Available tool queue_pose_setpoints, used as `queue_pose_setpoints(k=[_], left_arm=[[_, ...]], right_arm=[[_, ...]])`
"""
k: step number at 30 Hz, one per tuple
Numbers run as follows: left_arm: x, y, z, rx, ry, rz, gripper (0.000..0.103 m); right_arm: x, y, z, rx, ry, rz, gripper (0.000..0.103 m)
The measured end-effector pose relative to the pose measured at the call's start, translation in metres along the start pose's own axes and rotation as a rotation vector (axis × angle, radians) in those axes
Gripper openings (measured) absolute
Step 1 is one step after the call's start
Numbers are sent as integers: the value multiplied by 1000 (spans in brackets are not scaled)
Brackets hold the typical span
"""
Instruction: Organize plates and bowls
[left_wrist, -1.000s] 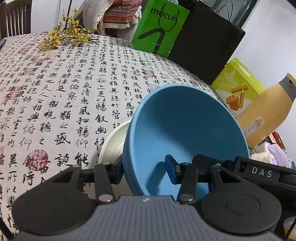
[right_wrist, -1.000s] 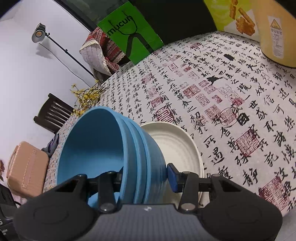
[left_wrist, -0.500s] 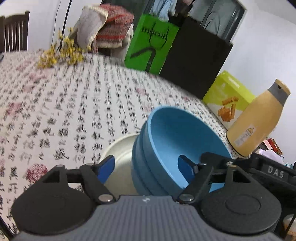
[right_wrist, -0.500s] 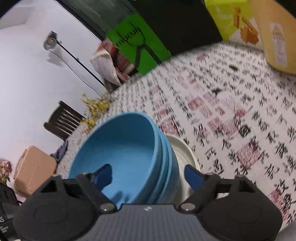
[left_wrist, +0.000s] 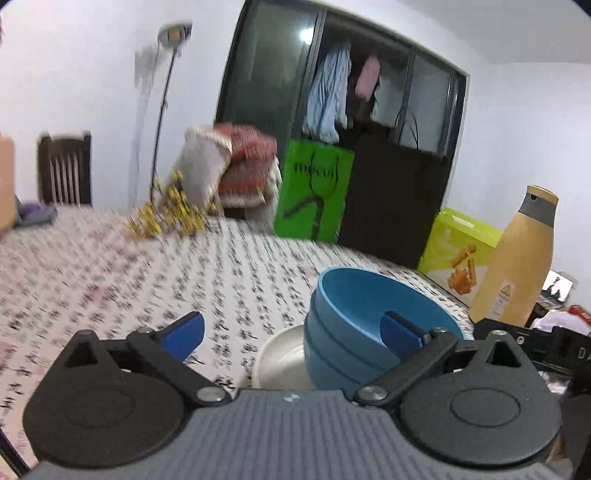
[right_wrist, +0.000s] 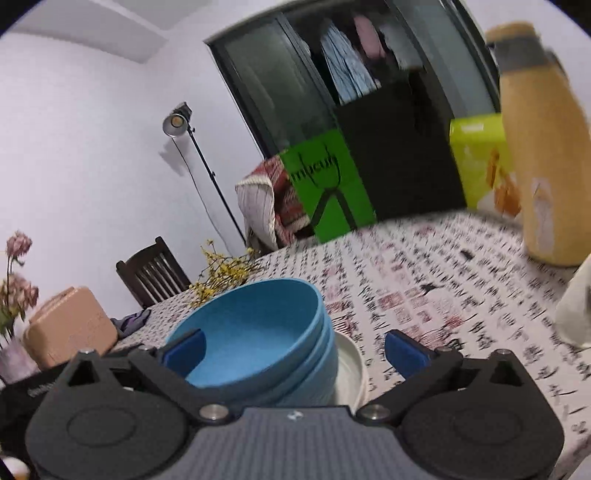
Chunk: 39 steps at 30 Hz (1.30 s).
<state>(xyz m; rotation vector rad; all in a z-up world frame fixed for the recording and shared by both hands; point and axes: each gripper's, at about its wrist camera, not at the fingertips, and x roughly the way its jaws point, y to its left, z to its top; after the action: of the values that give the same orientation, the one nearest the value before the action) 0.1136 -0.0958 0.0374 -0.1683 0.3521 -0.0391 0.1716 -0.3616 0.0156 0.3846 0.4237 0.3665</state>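
A stack of blue bowls (left_wrist: 354, 314) (right_wrist: 251, 332) stands upright on a white plate (left_wrist: 280, 358) (right_wrist: 351, 365) on the calligraphy-print tablecloth. My left gripper (left_wrist: 291, 330) is open and its jaws are still opening. Its right pad (left_wrist: 400, 328) hangs over the bowl's hollow, its left pad is well clear, and the stack's near left wall lies between them, untouched. My right gripper (right_wrist: 294, 350) is open too, jaws opening. Its left pad (right_wrist: 184, 350) is over the bowl's inside, and the stack's right wall lies between its pads without contact.
A tall yellow bottle (left_wrist: 517, 266) (right_wrist: 543, 158) and a lime snack box (left_wrist: 458, 251) stand at the table's right edge. A green bag (left_wrist: 314, 195) and a black bag stand at the far edge, with yellow flowers (left_wrist: 166, 218) to their left. A tan case (right_wrist: 70, 325) sits left.
Both grippers let go of the tilted bowl stack, opened wide and drew back while tipping up. The bowls settled upright on the plate.
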Motion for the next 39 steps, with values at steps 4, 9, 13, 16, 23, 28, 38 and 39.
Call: queue_pose_setpoints(k=[4, 9, 13, 16, 23, 28, 38, 39], left_arm=[[-20, -9, -23, 71, -49, 8, 103], [-35, -10, -52, 123, -35, 41, 103], [-52, -5, -70, 127, -45, 60, 103], [-66, -4, -80, 134, -53, 70, 103], [-93, -6, -99, 150, -54, 82, 103], [-104, -3, -113, 150, -18, 79, 103], [-120, -4, -119, 155, -36, 65, 103], [-121, -4, -119, 154, -38, 63, 103]], right_arm=[[-23, 5, -15, -64, -57, -1, 103], [-55, 13, -35, -170, -126, -36, 103], [-75, 12, -52, -200, -141, -55, 103], [-89, 12, -64, -209, -156, -54, 103], [-108, 9, -97, -216, -150, -74, 103], [-119, 8, -113, -227, -149, -83, 103], [-134, 16, -125, -229, -157, -76, 103], [-135, 17, -125, -230, -158, -75, 103]])
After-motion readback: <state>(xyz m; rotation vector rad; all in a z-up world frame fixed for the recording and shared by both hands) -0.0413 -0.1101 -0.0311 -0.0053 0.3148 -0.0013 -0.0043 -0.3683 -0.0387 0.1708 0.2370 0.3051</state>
